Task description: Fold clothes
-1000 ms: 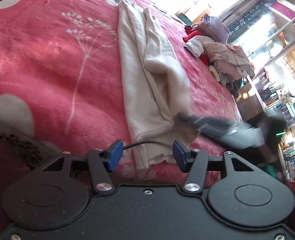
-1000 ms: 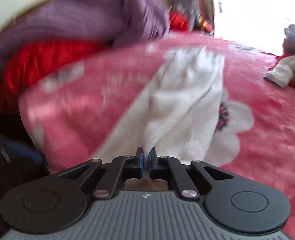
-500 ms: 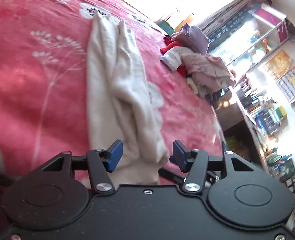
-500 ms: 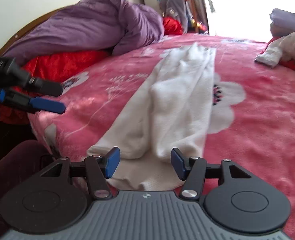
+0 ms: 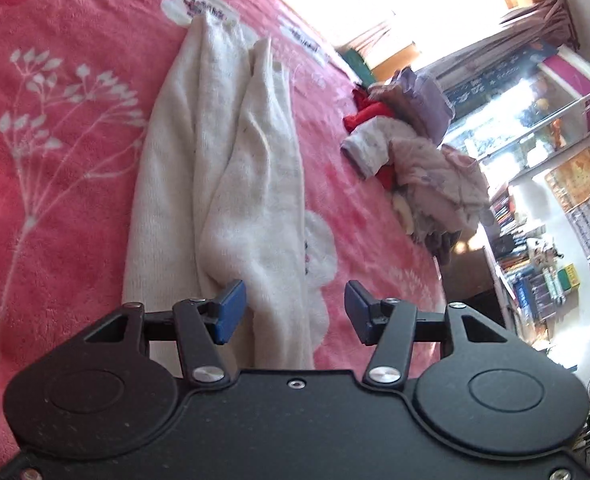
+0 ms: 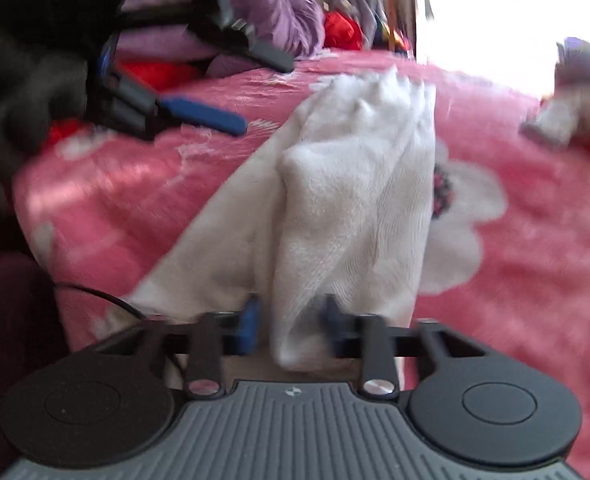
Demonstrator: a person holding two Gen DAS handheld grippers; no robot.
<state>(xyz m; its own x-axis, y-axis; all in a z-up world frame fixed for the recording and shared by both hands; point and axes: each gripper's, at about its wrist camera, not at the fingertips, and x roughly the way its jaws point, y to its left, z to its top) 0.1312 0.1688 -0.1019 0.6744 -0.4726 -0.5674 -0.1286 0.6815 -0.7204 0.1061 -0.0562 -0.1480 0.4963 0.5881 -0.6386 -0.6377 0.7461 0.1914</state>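
A long white garment [image 5: 251,168], folded into a narrow strip, lies lengthwise on the pink flowered blanket [image 5: 55,140]. My left gripper [image 5: 295,312] hovers open over the strip's near end; its left pad is close to a raised fold and nothing is pinched. In the blurred right wrist view, the same garment [image 6: 355,184] runs away from my right gripper [image 6: 289,322]. Its jaws are closing around the thick near fold, and a small gap still shows beside the left pad. The left gripper's blue finger [image 6: 203,114] shows at upper left.
A pile of loose clothes [image 5: 423,152] sits near the bed's right edge, with shelves of books [image 5: 535,264] beyond. A purple quilt [image 6: 279,12] and red fabric are heaped at the head of the bed. A thin black cable [image 6: 95,294] hangs at the near edge.
My right gripper let go of the garment's end, opened wide, and has narrowed again around the near fold. The left gripper slid sideways until the strip's end lay before its pads.
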